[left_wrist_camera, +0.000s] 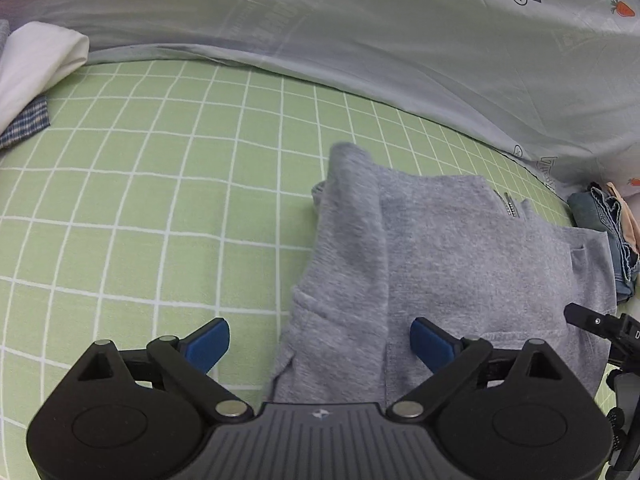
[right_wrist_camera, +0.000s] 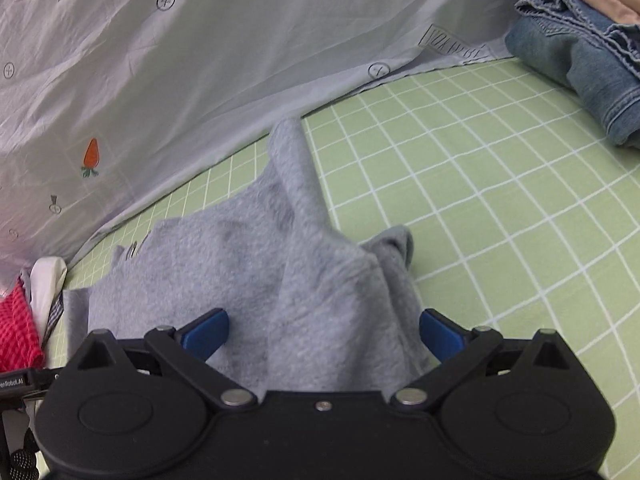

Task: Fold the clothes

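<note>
Grey sweatshirt (left_wrist_camera: 432, 248) lies partly folded on the green checked sheet (left_wrist_camera: 160, 184), w/ a raised ridge of fabric running down its middle. I've got my left gripper (left_wrist_camera: 320, 344) spread wide over its near edge, pads clear of cloth. Right gripper (right_wrist_camera: 324, 334) also gapes wide, fleece bunched between the blue pads (right_wrist_camera: 206, 334), nothing clamped. Folded jeans (right_wrist_camera: 580, 64) sit well apart.

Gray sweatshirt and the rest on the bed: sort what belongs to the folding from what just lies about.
In the job:
gray sweatshirt
left gripper
right gripper

Lying about:
folded jeans
white cloth
plaid cloth
red cloth
carrot-print sheet
</note>
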Demonstrator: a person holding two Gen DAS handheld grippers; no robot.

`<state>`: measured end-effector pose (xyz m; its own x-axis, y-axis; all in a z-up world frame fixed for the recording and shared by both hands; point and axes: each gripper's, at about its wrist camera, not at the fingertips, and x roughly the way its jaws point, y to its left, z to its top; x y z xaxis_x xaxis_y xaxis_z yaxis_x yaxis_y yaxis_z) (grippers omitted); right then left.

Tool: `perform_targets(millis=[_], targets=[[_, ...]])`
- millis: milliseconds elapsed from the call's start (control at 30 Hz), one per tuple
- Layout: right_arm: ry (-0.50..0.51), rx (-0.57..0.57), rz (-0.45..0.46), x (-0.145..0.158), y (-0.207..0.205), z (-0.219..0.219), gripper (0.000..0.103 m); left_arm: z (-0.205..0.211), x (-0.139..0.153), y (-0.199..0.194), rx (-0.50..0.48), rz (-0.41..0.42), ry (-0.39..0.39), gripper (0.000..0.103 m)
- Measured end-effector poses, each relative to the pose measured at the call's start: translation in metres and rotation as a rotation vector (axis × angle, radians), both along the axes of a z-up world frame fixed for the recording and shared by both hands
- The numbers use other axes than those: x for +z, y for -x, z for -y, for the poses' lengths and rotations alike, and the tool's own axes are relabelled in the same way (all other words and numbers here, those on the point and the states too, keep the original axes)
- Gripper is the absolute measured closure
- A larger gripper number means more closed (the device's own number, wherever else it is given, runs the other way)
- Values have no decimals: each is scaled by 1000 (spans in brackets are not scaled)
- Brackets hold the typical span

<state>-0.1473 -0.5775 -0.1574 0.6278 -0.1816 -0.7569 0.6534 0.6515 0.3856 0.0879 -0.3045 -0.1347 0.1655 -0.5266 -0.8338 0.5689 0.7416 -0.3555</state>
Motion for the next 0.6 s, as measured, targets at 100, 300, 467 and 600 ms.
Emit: perform_targets(millis=[100, 300, 467, 600], targets=[[-35, 10, 5, -7, -3, 1, 0, 10, -6, 7, -48, -27, 13, 5], [-88, 22, 26, -14, -4, 7, 0, 28, -13, 12, -82, 0, 5, 0], [-86, 34, 26, -14, -9, -1, 0, 34, -13, 22, -74, -6, 26, 1], [-67, 79, -3, -11, -17, -14, 0, 42, -11, 36, -87, 16, 9, 7]])
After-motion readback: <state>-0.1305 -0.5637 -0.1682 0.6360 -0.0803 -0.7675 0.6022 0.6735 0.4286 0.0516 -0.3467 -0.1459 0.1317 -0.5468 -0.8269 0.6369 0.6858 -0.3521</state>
